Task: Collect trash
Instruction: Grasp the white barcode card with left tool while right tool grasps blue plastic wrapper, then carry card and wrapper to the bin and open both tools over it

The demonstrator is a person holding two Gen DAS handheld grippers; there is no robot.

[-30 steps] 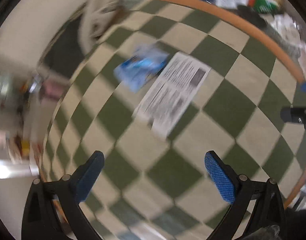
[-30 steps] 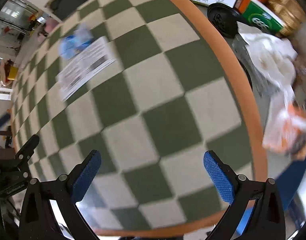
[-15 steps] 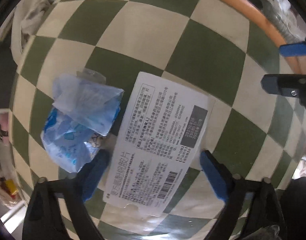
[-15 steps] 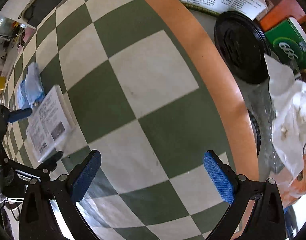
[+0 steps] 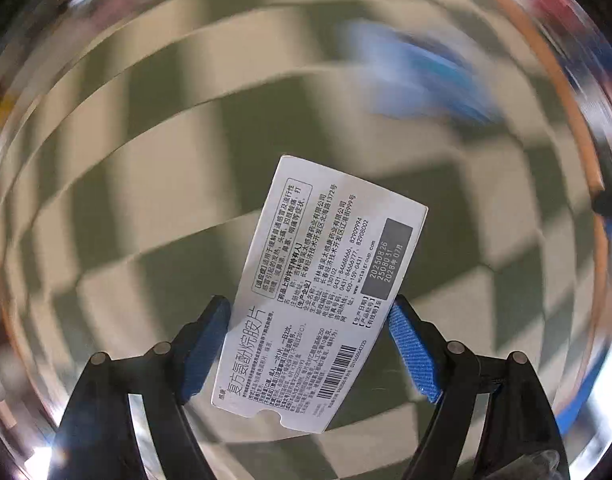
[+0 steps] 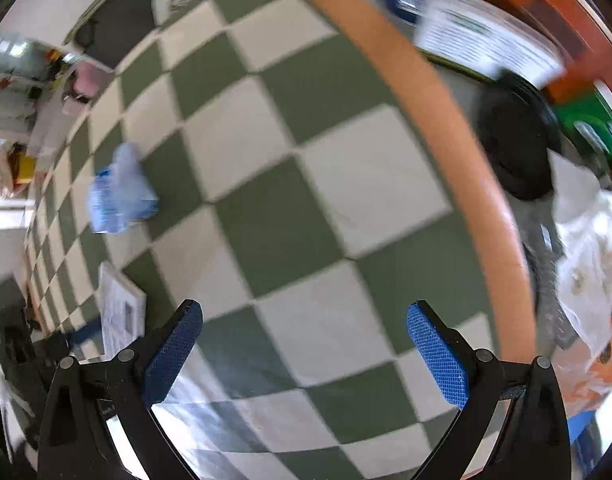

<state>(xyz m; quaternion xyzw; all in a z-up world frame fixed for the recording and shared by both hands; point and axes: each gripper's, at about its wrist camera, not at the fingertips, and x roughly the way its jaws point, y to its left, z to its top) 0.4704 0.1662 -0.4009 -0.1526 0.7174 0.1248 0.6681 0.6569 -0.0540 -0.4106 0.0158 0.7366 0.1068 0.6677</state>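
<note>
My left gripper [image 5: 309, 328] is shut on a flat white medicine box [image 5: 325, 288] with black print, held by its two long edges and lifted above the green and white checked table; the box also shows in the right wrist view [image 6: 120, 312] at the far left. A crumpled blue and white plastic wrapper [image 6: 120, 192] lies on the table beyond it; it is a blue blur in the left wrist view [image 5: 417, 76]. My right gripper [image 6: 304, 340] is open and empty above the table near its orange rim [image 6: 457, 148].
Past the orange rim on the right lie a black round lid [image 6: 513, 148], a grey bin bag [image 6: 545, 280] with white and orange trash [image 6: 597, 280], a green box [image 6: 589, 120] and printed boxes [image 6: 481, 40]. The left wrist view is motion-blurred.
My left gripper closed on the white medicine box and lifted it off the table, swinging so the blue wrapper is now at upper right. My right gripper stayed open and shifted slightly.
</note>
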